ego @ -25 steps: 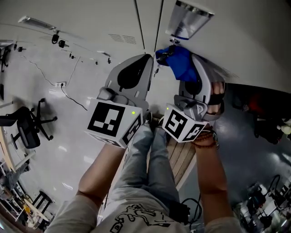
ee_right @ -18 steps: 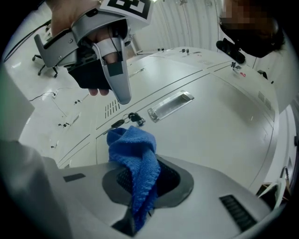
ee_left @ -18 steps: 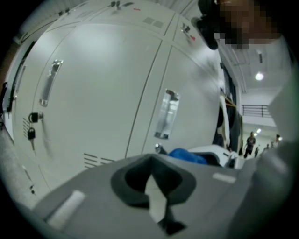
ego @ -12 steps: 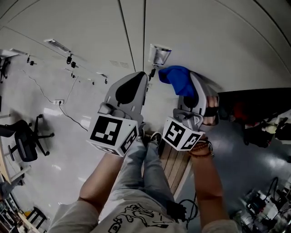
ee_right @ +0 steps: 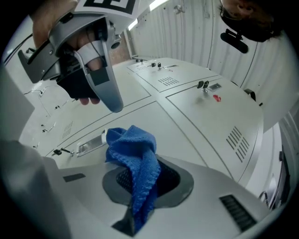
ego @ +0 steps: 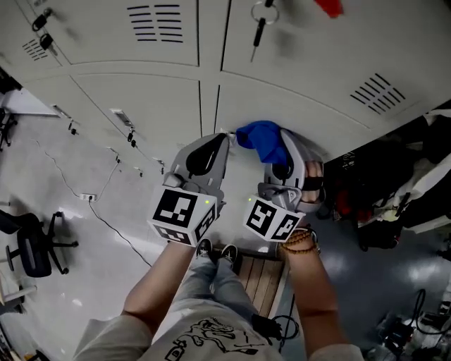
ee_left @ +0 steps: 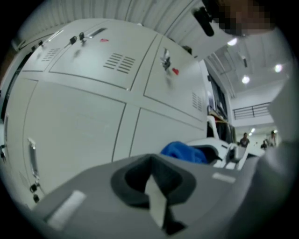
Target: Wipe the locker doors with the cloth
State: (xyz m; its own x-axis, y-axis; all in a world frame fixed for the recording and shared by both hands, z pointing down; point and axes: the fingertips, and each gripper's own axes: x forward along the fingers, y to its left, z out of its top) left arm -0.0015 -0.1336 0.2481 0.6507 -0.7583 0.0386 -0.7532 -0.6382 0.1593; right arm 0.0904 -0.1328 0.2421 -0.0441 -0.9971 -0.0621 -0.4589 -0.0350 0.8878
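Note:
Grey locker doors fill the far side of the head view. My right gripper is shut on a blue cloth, which bunches out past its tips close to the seam between two lower doors. In the right gripper view the cloth hangs from the jaws over a door panel. My left gripper is beside it on the left, shut and holding nothing. From the left gripper view, the cloth shows just beyond that gripper. Whether the cloth touches the door cannot be told.
A key with a red tag hangs in an upper door's lock. A door latch sits at the left. An office chair stands far left, dark bags at the right, a wooden board under the person's feet.
The view has swung upward, so the upper doors, vents and key now show. Both grippers stay side by side near the lower doors. The cloth remains held in the right one.

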